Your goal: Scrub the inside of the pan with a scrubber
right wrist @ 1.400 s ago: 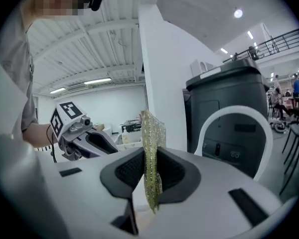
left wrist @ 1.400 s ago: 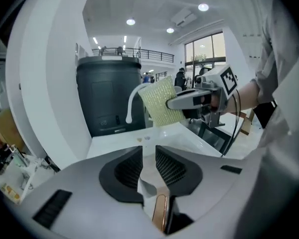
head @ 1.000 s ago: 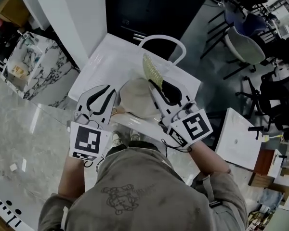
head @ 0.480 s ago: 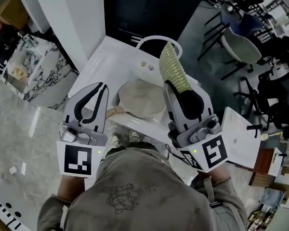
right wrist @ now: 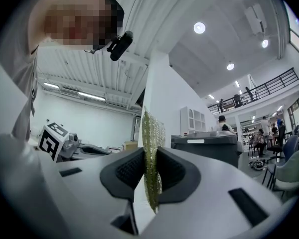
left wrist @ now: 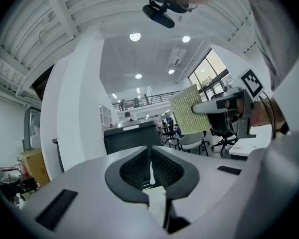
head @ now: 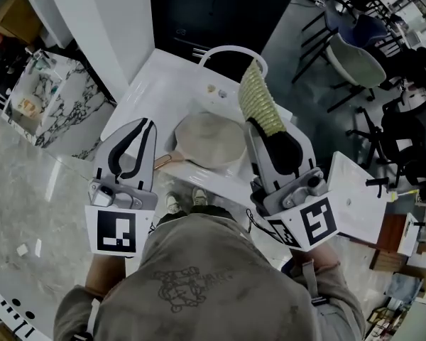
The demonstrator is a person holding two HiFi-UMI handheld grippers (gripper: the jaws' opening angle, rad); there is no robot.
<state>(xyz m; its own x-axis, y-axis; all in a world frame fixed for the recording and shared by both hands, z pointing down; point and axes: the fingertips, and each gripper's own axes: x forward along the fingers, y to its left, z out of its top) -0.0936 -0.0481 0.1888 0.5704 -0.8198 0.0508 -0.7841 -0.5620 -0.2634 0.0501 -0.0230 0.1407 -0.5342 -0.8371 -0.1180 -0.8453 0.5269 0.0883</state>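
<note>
One pan (head: 207,141), one scrubber (head: 259,104) in right gripper (head: 264,129), left gripper (head: 143,125) empty

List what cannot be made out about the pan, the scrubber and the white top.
- Pan: head view, handle end hidden behind the left gripper; soiling too small to tell.
- Scrubber: head view, lower end buried in the right gripper.
- Specks on the white top: head view, too small to name.

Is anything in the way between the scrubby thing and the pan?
No, nothing I can see. The right claw holds the scrubber up in the air, and the pan sits lower down with its inside open and bare.
</note>
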